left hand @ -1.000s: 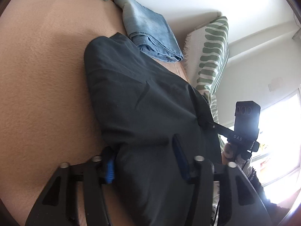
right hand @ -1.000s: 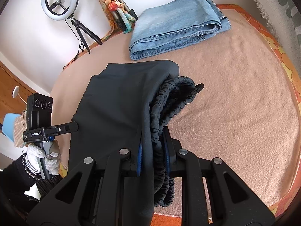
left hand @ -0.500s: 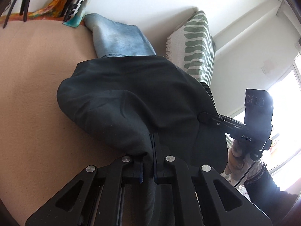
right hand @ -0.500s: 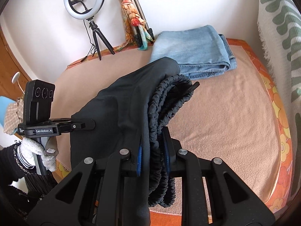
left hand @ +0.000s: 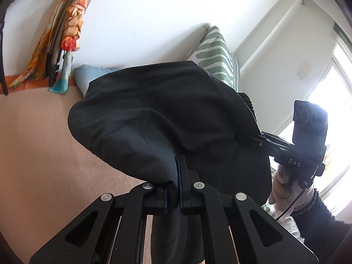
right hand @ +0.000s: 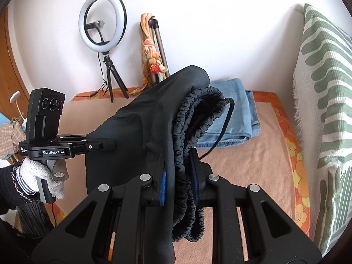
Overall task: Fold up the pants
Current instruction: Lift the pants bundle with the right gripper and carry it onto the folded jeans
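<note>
One pair of black pants (right hand: 140,132) is up in the air over the bed (right hand: 253,165), strung between my two hand-held grippers: my left hand-held gripper (left hand: 173,176) is pinched shut on a fold of the fabric, and my right hand-held gripper (right hand: 178,169) is clamped on the bunched elastic waistband (right hand: 193,114). Behind it there's one folded pair of blue jeans (right hand: 233,114) lying on the bed, one ring light (right hand: 102,21) on its little tripod against the wall, and one green-striped pillow (right hand: 319,101) off to the right.

Right gripper (right hand: 178,173) clamps black pants (right hand: 140,127) waistband above bed (right hand: 248,165).
</note>
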Demonstrator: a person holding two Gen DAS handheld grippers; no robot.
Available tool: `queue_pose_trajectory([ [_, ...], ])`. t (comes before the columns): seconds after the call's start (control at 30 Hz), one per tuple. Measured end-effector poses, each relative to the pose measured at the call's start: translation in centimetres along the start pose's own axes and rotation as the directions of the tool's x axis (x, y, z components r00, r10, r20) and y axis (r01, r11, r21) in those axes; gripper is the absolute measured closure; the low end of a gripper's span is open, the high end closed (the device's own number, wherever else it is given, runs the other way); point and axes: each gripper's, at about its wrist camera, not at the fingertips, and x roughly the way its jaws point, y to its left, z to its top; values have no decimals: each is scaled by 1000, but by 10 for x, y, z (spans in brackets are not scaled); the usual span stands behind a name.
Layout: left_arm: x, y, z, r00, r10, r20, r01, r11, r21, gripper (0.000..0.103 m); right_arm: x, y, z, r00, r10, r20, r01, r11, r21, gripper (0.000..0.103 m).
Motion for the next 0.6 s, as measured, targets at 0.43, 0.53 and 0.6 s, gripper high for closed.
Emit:
queue_pose_trajectory([
  [0.43, 48, 22, 108, 995, 75, 63, -82, 988, 130, 98, 59, -67, 80, 995, -53, 80, 52, 999, 15, 84],
  [0.53, 64, 32, 126, 992, 99, 72, -109, 984, 139, 98, 78, -84, 96, 995, -52, 83, 49, 998, 32, 84],
  [0.6, 73, 39, 135, 991, 112, 77, -122, 982, 141, 98, 93, -95, 104, 996, -48, 77, 45, 998, 40, 84],
])
